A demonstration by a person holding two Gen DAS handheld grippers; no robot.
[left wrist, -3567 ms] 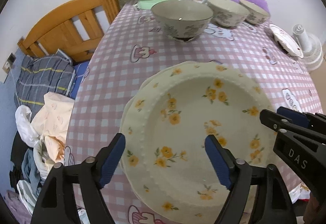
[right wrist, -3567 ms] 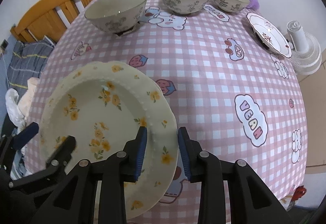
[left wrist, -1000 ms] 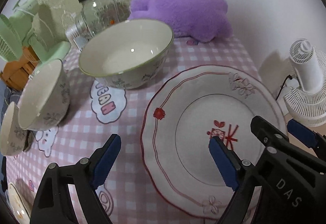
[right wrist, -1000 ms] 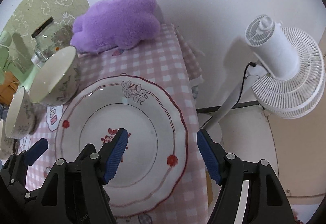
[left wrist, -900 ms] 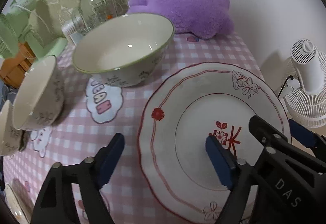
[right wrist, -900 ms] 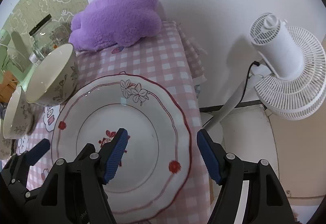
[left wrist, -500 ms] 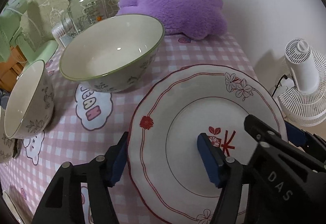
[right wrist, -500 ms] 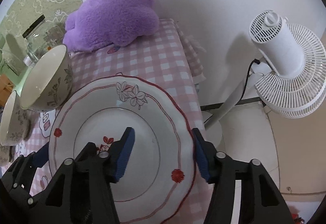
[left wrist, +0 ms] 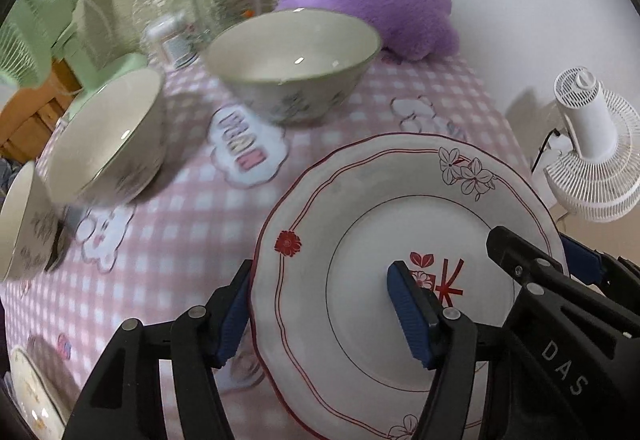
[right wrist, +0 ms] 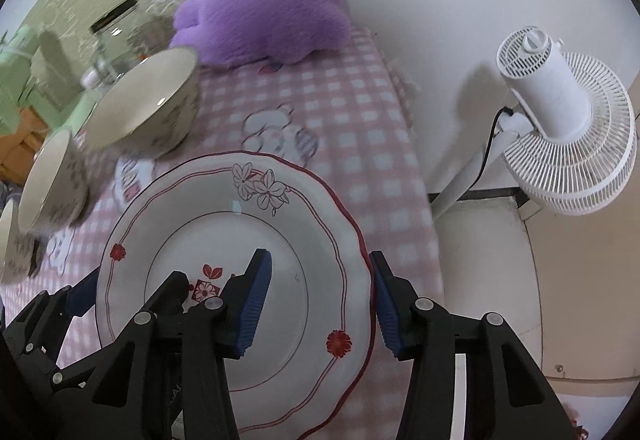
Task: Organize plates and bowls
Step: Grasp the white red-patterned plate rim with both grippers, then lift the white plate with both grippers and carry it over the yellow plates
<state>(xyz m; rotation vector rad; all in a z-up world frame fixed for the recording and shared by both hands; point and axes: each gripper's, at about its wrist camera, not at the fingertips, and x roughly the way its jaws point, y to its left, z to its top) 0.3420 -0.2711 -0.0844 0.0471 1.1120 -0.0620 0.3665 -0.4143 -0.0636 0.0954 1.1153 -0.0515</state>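
While both views show the plate (left wrist: 400,224), only the left wrist shows a yellow-flowered plate (left wrist: 28,396).

Bare tablecloth (left wrist: 172,200) left of the red-trimmed plate (left wrist: 360,240) gave room; bowls (left wrist: 296,68) and purple plush (left wrist: 380,16) blocked beyond, white fan (right wrist: 560,112) stood off the table's right edge.

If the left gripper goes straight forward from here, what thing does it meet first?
Probably the nearest bowl, past the far rim of the red-trimmed plate that the left gripper straddles; depth is unclear.
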